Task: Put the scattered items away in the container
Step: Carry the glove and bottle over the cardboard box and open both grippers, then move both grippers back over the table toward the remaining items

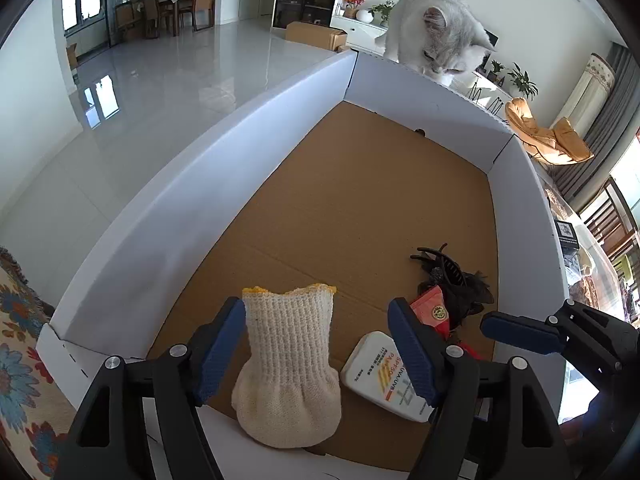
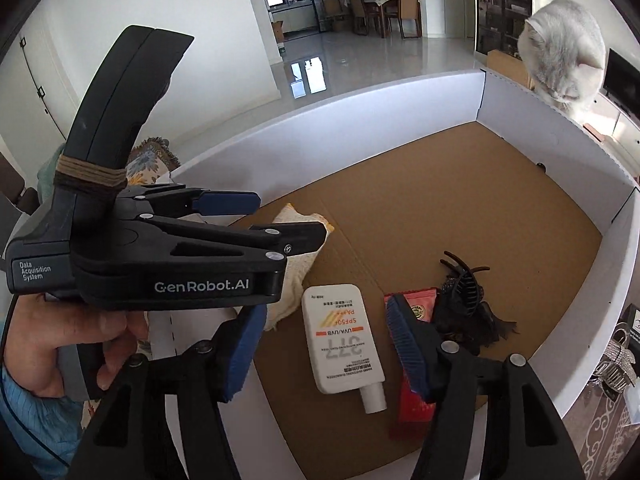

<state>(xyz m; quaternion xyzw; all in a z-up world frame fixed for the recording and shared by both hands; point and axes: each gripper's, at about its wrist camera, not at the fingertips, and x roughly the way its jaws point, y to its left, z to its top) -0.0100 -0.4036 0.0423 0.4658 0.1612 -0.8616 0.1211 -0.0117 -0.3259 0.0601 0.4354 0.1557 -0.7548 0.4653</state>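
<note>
Four items are already lying in the cardboard box (image 1: 520,216) — knitted glove (image 1: 286,364), sunscreen bottle (image 2: 340,340), red packet (image 2: 416,396), black hair claw (image 2: 464,284); left gripper (image 1: 316,356) and right gripper (image 2: 324,352) are hovering, jaws apart, holding nothing; leftovers outside aren't showing.

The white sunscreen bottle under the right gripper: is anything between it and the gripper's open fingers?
Nothing visible. The sunscreen bottle lies flat on the box floor, uncovered, below the open right gripper. The red packet lies beside it.
</note>
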